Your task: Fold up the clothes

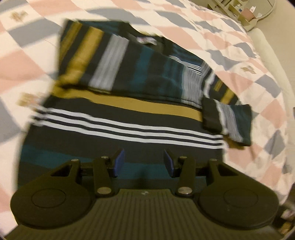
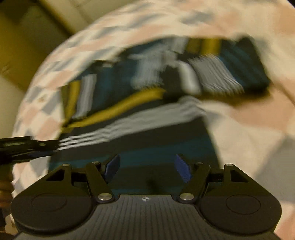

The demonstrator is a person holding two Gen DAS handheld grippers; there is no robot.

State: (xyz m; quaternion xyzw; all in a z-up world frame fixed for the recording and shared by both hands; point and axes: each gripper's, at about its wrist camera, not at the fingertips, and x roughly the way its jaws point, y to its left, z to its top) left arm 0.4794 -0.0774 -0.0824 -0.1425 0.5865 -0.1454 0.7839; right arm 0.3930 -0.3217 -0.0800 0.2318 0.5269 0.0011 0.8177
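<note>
A dark shirt with teal, mustard and white stripes lies flat on a checked quilt. Its far part is folded over itself, and a short sleeve sticks out to the right. My left gripper hovers over the shirt's near hem, open, with nothing between its blue pads. The right wrist view is blurred. There the shirt and its sleeve show ahead of my right gripper. It is open and empty above the near hem. My left gripper shows at that view's left edge.
The pink, grey and white quilt covers the bed on all sides of the shirt. Pale furniture with shelves stands beyond the bed's far right corner. A beige surface lies past the bed's edge. A hand shows at the left.
</note>
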